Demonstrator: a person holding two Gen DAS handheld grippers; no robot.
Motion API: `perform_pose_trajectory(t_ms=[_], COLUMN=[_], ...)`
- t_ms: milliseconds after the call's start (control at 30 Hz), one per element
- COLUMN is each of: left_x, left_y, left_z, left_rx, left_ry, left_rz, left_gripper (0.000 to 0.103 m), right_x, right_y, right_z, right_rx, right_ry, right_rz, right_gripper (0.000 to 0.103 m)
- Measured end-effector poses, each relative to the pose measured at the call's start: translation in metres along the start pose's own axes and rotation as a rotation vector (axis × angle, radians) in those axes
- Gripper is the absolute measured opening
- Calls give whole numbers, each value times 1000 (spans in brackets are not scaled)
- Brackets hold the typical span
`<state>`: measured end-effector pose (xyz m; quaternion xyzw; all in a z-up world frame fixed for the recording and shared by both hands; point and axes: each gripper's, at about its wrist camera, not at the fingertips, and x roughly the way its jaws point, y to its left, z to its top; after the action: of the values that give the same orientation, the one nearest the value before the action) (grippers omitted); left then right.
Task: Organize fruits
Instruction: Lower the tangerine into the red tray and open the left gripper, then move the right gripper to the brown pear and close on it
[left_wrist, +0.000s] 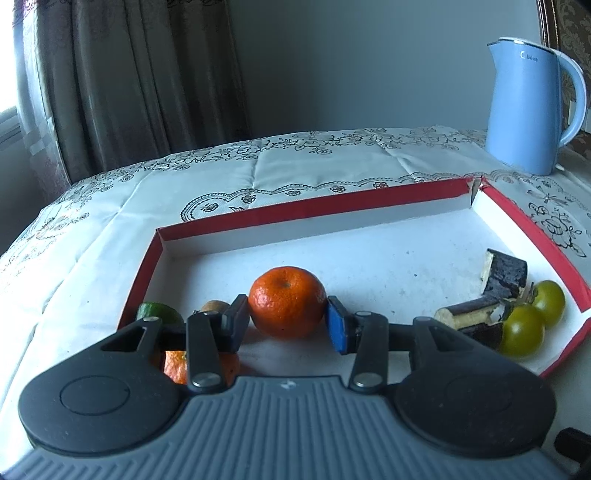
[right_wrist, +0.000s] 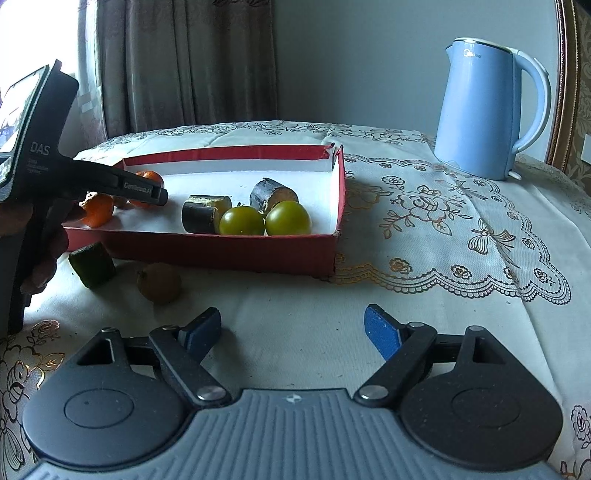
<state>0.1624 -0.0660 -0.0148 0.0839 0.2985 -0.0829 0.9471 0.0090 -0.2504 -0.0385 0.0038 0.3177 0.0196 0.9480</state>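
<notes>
Holding the round orange tangerine (left_wrist: 287, 301) between their pads, the left tongs (left_wrist: 288, 320) sit low over the near-left part of the shallow red-walled cardboard tray with a white floor (left_wrist: 369, 254); the fruit looks down on or just above that floor. To finish this placement well, I would judge it best to make sure the tangerine rests on the floor, then part the pads only a little and draw straight back, so the round fruit does not roll.

A second tangerine (left_wrist: 177, 365) lies just beneath the left linkage, so the withdrawal should rise before it swings. The right tongs (right_wrist: 293, 330) hang over bare embroidered tablecloth on the worktop (right_wrist: 424, 236), jaws wide, opening further and empty. Ahead of them, outside the tray's near wall, lie a dark green chunk (right_wrist: 92, 264) and a small brownish round fruit (right_wrist: 159, 282).

Farther in, the tray's middle is open; dark purple cut cylinders (right_wrist: 201, 218) and two green tomatoes (right_wrist: 266, 219) crowd its right end. A pale blue electric kettle (right_wrist: 480, 110) stands well beyond
</notes>
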Motion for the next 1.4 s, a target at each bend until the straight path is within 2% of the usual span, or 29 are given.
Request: perform_pose_trajectory(t_ms=[100, 133, 267, 567, 867, 1067, 1233, 1400], left_x=[-6, -8, -21, -62, -81, -86, -95, -97], left_y=[2, 3, 2, 15, 30, 50, 70, 75], left_z=[-1, -2, -7, -21, -39, -51, -61, -69], left_rx=[-7, -8, 5, -49, -88, -151, -218, -213], left_ry=[-2, -4, -26, -70, -66, -49, -49, -27], left_rz=[-7, -9, -2, 2, 35, 42, -5, -22], left_gripper=[45, 52, 64, 74, 77, 82, 82, 82], right_x=[0, 0, 0, 0, 0, 0, 0, 0], right_y=[0, 0, 0, 2, 2, 2, 2, 2], right_z=[0, 0, 0, 0, 0, 0, 0, 0], right_rx=[0, 0, -1, -5, -5, -5, -5, -5], right_ry=[0, 0, 1, 3, 3, 3, 4, 4], right_rz=[0, 0, -1, -3, -3, -3, -3, -3], right_gripper=[85, 85, 85, 86, 86, 86, 86, 86])
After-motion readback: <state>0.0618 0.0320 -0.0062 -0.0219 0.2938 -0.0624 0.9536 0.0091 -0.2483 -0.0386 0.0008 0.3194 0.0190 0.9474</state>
